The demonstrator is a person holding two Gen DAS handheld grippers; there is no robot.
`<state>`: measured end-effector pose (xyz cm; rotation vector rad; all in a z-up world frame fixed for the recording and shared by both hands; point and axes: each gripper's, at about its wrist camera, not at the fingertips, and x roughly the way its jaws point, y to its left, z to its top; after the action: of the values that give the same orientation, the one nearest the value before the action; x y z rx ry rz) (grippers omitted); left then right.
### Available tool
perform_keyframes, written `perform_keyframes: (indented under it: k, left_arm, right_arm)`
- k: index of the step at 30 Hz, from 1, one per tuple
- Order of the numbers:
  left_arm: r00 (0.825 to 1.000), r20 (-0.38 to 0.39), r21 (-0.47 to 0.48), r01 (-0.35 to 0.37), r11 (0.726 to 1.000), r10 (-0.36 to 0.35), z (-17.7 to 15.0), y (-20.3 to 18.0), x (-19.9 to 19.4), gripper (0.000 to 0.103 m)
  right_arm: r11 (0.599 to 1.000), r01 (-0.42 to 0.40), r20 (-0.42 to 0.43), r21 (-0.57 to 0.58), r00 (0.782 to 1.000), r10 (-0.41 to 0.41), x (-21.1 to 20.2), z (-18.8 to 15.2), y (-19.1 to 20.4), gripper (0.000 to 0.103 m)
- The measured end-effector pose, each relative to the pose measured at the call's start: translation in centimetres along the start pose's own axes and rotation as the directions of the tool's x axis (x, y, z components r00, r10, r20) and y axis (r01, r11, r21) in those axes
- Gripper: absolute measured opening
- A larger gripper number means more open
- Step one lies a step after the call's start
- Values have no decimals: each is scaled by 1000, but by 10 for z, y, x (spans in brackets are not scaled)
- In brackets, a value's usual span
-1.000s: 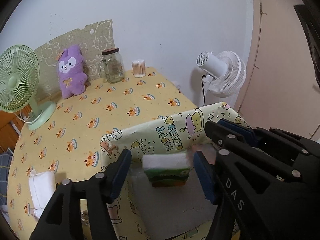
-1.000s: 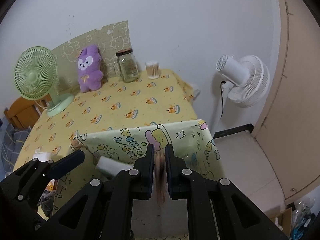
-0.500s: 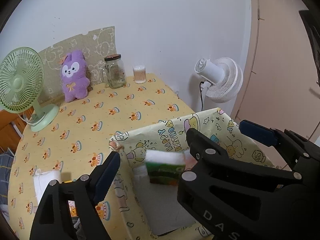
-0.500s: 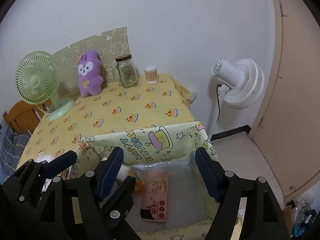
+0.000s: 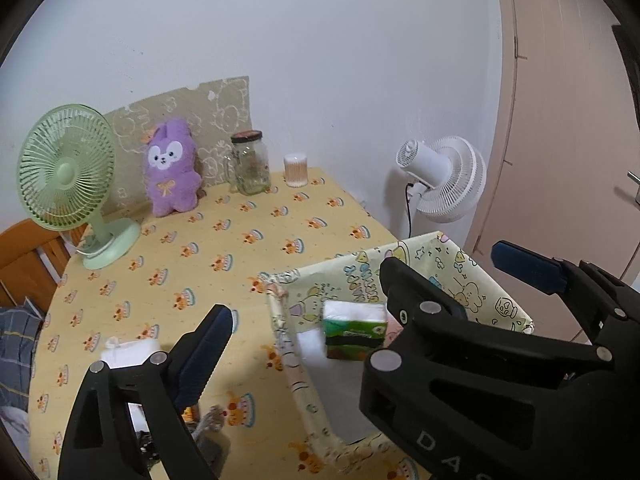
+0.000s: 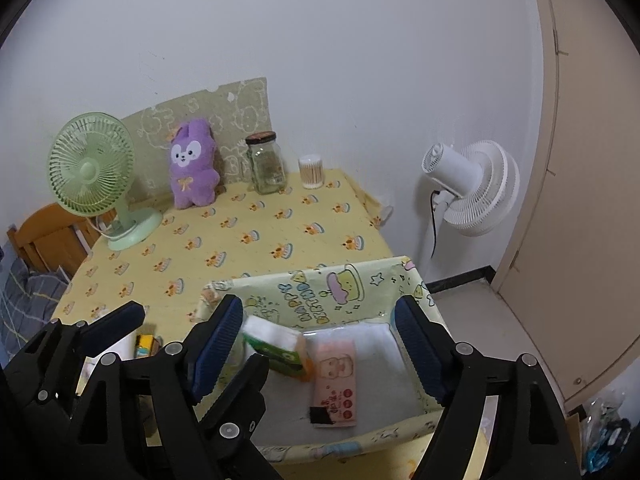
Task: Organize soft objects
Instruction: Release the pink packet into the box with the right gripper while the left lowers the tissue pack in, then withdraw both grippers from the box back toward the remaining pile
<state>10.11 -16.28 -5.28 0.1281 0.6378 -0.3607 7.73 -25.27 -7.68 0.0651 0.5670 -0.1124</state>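
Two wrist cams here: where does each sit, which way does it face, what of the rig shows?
Left wrist: on the left gripper, angled down at the table's near right end and the storage box; its open fingers show, nothing between them.
Right wrist: on the right gripper, angled down into the box; open fingers show, plus the left gripper at lower left.
Shared: box, tissue pack, plush, green fan.

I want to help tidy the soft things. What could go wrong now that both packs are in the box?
The green tissue pack sits tilted against the box wall, so it might tip onto the pink pack. The box stands near the table's edge, so a bump from the left gripper or right gripper, both open just above it, could nudge it off.
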Motion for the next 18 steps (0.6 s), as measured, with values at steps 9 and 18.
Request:
perform_keyframes:
  k: [9, 18]
  left_arm:
    - [999, 49, -10, -16, 1000, 16, -3, 18, -30, 98]
    - [995, 82, -8, -52, 999, 52, -11, 37, -56, 100]
  right_arm:
    - [1000, 2, 58, -11, 998, -2, -28, 0, 22, 89]
    - [999, -23, 100, -30, 995, 26, -49, -1, 47, 98]
